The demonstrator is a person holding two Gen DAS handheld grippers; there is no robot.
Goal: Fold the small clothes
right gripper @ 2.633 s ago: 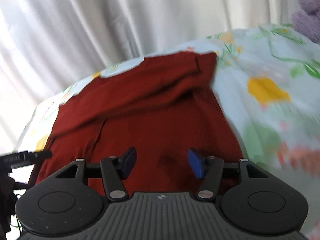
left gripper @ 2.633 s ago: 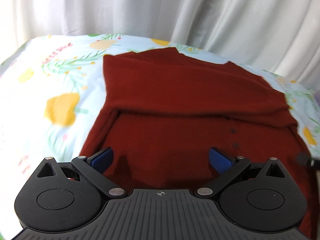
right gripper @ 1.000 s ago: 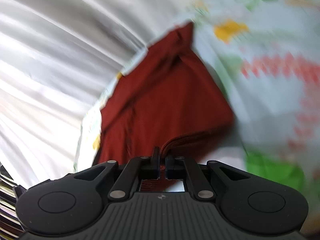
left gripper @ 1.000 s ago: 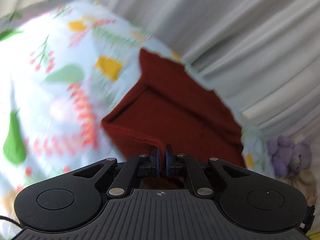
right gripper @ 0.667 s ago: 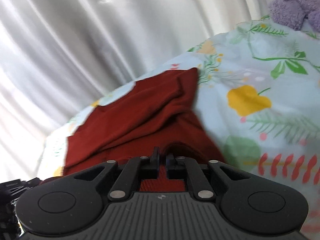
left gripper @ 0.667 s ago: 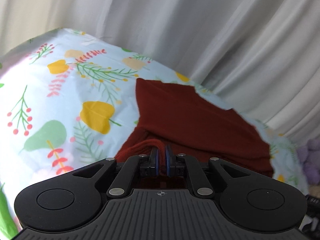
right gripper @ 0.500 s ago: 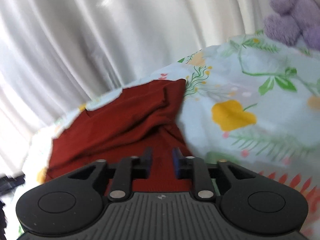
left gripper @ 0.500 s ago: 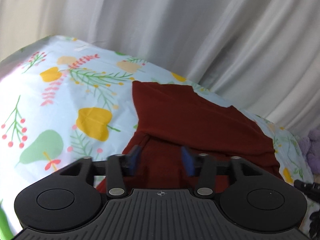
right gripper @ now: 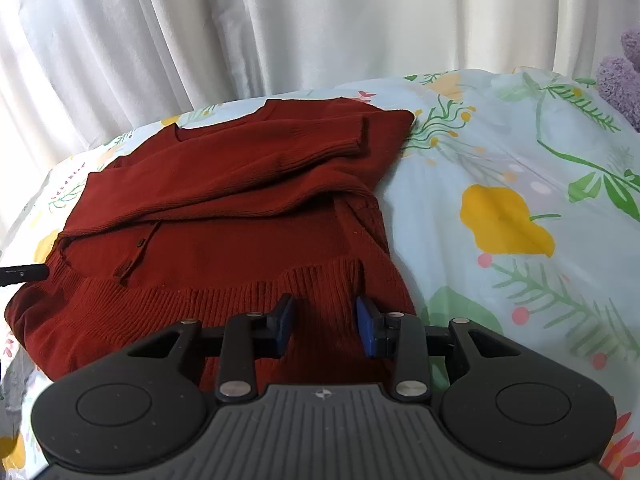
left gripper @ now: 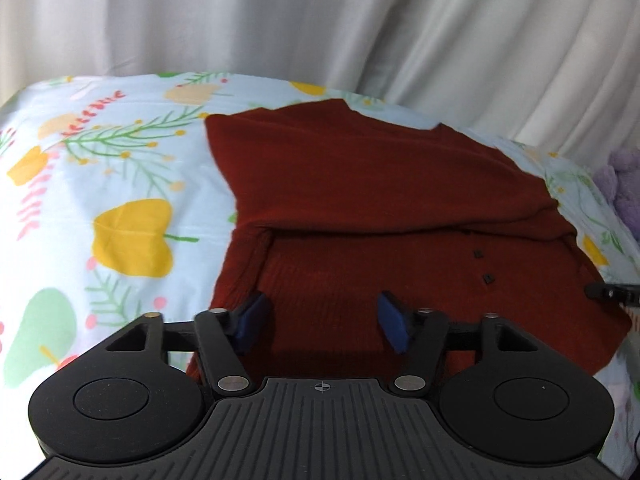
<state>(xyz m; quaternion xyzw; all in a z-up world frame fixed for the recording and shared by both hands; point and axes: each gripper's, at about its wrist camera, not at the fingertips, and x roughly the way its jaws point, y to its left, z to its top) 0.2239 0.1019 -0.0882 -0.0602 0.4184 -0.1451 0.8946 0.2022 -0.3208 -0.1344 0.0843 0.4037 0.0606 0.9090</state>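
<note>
Now the dark red ribbed knit cardigan (left gripper: 380, 184) is lying flat on the pale blue bedsheet printed with yellow fruit and green sprigs (left gripper: 120, 184), with white curtains (left gripper: 320, 20) hanging behind it. Its sleeves are lying folded across the chest, which I judge is there to make a tidy rectangle before the hem is folded over. The left gripper (left gripper: 322, 322) is hovering with its blue-padded jaws spread wide over the near edge of the garment, pinching nothing. The right gripper (right gripper: 325, 326) is sitting over the ribbed hem band (right gripper: 208, 292), jaws parted too, nothing between them. Both are poised low at the near corners, likely because the bottom edge is what the fold would need next.

Looking from the right wrist, we are getting the cuff (right gripper: 362, 136) of the top sleeve and the hem ribbing clearly. From the left wrist those are hidden; instead it is showing two small dark buttons (left gripper: 482, 266) and a purple plush toy (left gripper: 624, 188) at the sheet's far side.
</note>
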